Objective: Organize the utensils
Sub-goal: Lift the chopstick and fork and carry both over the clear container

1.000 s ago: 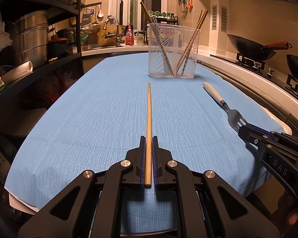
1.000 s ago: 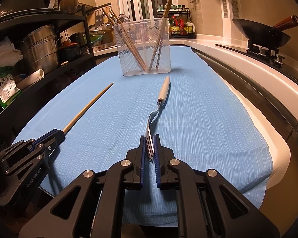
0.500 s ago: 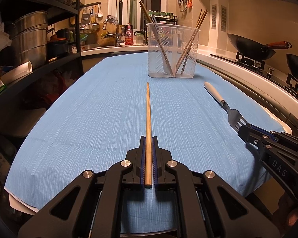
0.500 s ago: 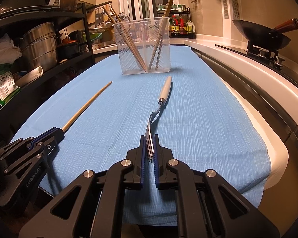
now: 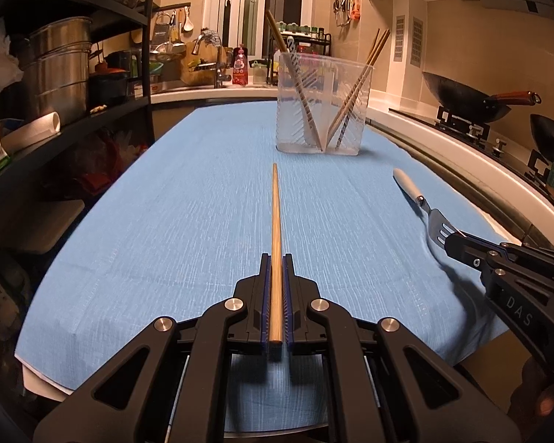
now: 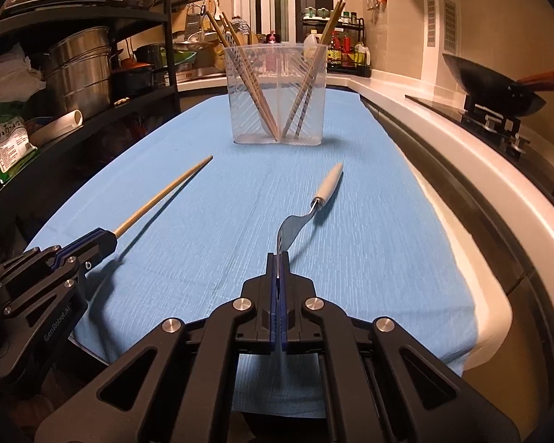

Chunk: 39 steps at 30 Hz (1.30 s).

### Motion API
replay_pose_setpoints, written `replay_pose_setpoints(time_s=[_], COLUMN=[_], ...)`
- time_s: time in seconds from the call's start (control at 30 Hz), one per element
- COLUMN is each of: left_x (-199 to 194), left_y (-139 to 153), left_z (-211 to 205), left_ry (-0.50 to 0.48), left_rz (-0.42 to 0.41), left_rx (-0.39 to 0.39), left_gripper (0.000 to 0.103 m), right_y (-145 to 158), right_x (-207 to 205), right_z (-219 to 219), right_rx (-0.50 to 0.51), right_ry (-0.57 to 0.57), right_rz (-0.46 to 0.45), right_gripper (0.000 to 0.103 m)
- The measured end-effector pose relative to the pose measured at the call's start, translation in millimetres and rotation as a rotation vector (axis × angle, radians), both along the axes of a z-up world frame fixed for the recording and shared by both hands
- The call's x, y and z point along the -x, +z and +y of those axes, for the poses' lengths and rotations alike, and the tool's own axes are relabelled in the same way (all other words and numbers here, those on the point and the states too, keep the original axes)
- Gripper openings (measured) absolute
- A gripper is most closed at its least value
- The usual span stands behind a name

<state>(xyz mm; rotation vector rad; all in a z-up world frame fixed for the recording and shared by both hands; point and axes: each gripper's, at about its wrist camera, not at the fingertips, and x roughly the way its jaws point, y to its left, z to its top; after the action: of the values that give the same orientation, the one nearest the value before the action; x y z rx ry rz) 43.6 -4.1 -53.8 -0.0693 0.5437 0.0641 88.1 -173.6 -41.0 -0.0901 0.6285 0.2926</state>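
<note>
Chopstick (image 5: pixel 276 217) — one; fork (image 6: pixel 306 214) — one, both gripped

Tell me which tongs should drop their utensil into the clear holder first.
Probably the left tongs: their chopstick points almost straight at the clear holder. The right tongs grip the fork by its tines, handle angled aside.

Wok (image 5: pixel 469 101) right on stove; steel pots (image 5: pixel 61 70) left on shelf.
</note>
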Motion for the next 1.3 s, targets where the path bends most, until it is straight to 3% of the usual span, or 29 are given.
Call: replay_pose_setpoints(time_s=[0.43,0.7,0.93,1.17,1.3], left_x=[20,10,-29,-62,-82], left_y=[50,105,166,205,215], left_z=[11,15,20,23,21], left_ry=[0.008,-0.044,-0.152,-0.206,-0.215], left_rz=[-0.163,-0.216,-0.132,-0.045,0.006], left_rx=[-0.023,-0.003,0.063,0.108,0.088], left_gripper=[0.006,0.006,0.006,0.006,0.006], right_y=[75,133,178,211,230], right_x=[30,7,-37,-59,-71], right_z=[-10,-26,-33,-21,-14], right_rx=[0.109,0.005,-0.218,-0.252,-0.250], right_ry=[0.031,0.060,0.113,0.119,0.119], right_rz=[-0.131,-0.057,0.117,0.146,0.126], right_gripper=[0.001,0.001,0.001,0.001,0.001])
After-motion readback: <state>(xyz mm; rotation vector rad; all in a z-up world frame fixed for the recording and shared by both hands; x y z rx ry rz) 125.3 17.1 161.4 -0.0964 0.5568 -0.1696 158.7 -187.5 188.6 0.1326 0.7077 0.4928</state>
